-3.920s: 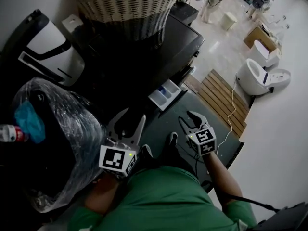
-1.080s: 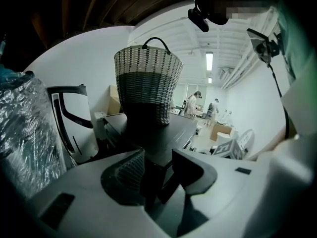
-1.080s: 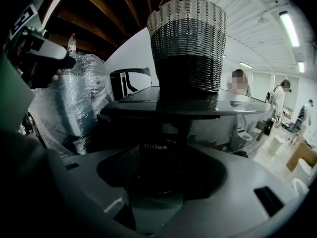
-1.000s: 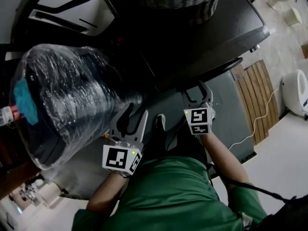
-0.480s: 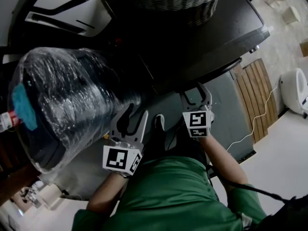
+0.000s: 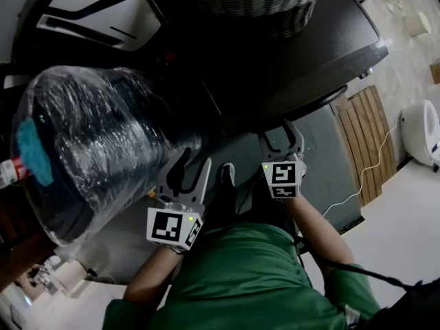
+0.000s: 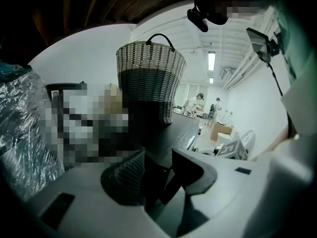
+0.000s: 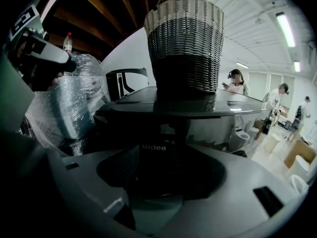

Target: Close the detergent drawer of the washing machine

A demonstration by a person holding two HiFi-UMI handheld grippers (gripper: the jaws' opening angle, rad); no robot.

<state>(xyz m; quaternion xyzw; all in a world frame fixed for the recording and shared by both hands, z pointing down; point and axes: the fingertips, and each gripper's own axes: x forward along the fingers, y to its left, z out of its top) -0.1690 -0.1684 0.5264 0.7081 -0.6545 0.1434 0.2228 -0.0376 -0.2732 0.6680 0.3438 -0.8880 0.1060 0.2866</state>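
Clear plastic wrap (image 6: 96,129) covered a dark, bulky object at the far left of the head view, with a teal patch (image 6: 33,150) showing through it. Just right of it, the left gripper (image 6: 194,158) hung in the air, its 2 jaws apart and nothing between them. Further right, the right gripper (image 6: 280,133) pointed up under the overhanging edge of the washing machine (image 6: 289,53), its 2 jaws also spread wide and gripping nothing. In the right gripper view the detergent drawer (image 8: 156,155) sat straight ahead of those jaws, high on the machine's front below the lid. It showed a dark face lettered "Midea", level with the dark panel round it, its edges hard to pick out. Whether the jaws touched it could not be told. A woven basket (image 8: 184,43) stood on the lid above. At the far right of the head view lay a wooden slatted mat (image 6: 361,133) and a white toilet (image 6: 419,129)
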